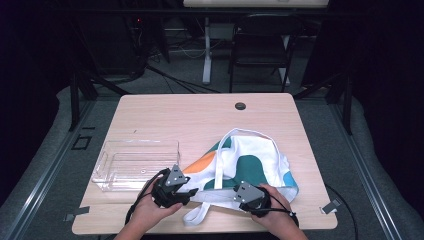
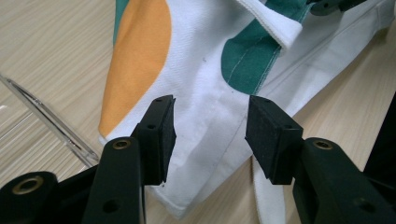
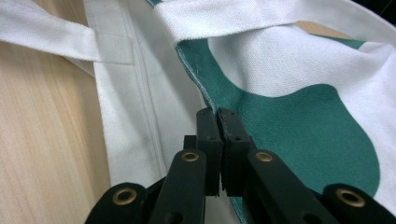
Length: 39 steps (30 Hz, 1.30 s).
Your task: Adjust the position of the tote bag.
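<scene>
Fingers of the left gripper (image 2: 210, 135) stand apart over the corner of the tote bag (image 1: 250, 162), which lies on the table (image 1: 200, 115); fingers of the right gripper (image 3: 218, 123) are clamped on the bag's green-edged rim.

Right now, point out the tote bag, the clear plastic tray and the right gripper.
tote bag (image 1: 250, 159), high view, on its white and green cloth.
clear plastic tray (image 1: 131, 165), high view, on its floor.
right gripper (image 3: 218, 116), right gripper view, at its closed tips on the bag's green edge.
</scene>
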{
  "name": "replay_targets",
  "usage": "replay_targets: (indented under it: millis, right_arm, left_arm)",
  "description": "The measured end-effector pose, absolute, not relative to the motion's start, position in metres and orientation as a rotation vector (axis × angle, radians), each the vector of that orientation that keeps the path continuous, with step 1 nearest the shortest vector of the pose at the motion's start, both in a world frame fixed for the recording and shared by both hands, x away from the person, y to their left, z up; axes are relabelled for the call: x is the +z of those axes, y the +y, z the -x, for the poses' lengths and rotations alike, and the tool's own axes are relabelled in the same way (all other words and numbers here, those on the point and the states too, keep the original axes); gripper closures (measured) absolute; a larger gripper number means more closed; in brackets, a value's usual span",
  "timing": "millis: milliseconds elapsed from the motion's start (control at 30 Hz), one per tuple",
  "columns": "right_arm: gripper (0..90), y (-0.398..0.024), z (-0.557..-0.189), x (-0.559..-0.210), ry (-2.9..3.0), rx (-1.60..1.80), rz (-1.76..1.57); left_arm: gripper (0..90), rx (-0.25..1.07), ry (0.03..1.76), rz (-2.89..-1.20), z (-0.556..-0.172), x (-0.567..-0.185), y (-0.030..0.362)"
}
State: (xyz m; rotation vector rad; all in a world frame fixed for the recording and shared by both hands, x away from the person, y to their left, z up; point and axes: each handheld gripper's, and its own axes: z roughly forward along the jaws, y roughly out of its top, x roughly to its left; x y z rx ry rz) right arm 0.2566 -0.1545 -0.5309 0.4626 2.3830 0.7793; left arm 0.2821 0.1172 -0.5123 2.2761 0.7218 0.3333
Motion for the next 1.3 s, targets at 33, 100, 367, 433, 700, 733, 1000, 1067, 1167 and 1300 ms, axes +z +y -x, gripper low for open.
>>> replay_targets:
  millis: [33, 100, 367, 433, 700, 733, 1000, 1067, 1167, 1300]
  right_arm:
    - [88.7, -0.154, -0.257, -0.531, 2.379, 0.794, -0.466]
    - [88.7, -0.154, -0.257, -0.530, 2.365, 0.815, -0.474]
    - [88.7, -0.155, -0.257, -0.526, 2.355, 0.824, -0.476]
    - [88.7, -0.155, -0.257, -0.525, 2.354, 0.826, -0.474]
    - [88.7, -0.154, -0.258, -0.524, 2.357, 0.834, -0.475]
    - [88.7, -0.155, -0.258, -0.524, 2.354, 0.838, -0.476]
    - [88.7, -0.155, -0.258, -0.523, 2.343, 0.862, -0.487]
    - [88.7, -0.155, -0.259, -0.523, 2.350, 0.860, -0.487]
    - [88.7, -0.156, -0.260, -0.522, 2.346, 0.860, -0.493]
    - [88.7, -0.156, -0.260, -0.521, 2.351, 0.852, -0.490]
  left_arm:
    - [51.2, 0.345, 0.719, -2.273, -0.281, -0.513, 0.116]
    - [50.3, 0.349, 0.702, -2.280, -0.280, -0.513, 0.113]
    - [49.1, 0.377, 0.657, -2.302, -0.275, -0.513, 0.102]
    - [49.2, 0.378, 0.649, -2.310, -0.275, -0.513, 0.100]
    - [51.1, 0.412, 0.621, -2.321, -0.276, -0.513, 0.087]
    - [51.9, 0.423, 0.618, -2.327, -0.276, -0.513, 0.085]
    - [56.7, 0.436, 0.591, -2.340, -0.278, -0.513, 0.073]
    - [57.0, 0.443, 0.586, -2.346, -0.278, -0.514, 0.071]
    - [58.7, 0.464, 0.581, -2.357, -0.279, -0.514, 0.068]
    - [60.9, 0.487, 0.557, -2.376, -0.279, -0.515, 0.064]
